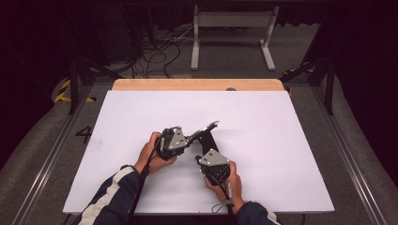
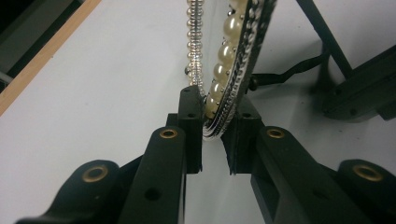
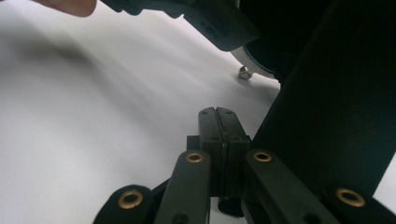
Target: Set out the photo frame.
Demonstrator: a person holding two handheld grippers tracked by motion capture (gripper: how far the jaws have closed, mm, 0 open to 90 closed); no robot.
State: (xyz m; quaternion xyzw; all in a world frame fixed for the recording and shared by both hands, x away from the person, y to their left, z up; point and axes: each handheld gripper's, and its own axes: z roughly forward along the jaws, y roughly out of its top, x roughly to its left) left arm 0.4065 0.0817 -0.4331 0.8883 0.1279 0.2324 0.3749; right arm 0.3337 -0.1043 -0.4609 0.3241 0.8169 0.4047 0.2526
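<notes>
A pearl-edged frame with a silver rim and a black back stand is held tilted above the white tabletop. My left gripper comes at it from the left. In the left gripper view its jaws are shut on the frame's rim, with pearls and silver trim running up between the pads. My right gripper sits just below the stand. In the right gripper view its jaws are pressed together with nothing between them, beside the black stand.
The white board lies on a wooden table whose far edge shows. A white metal stand and loose cables lie on the floor beyond. Dark rails run along both sides.
</notes>
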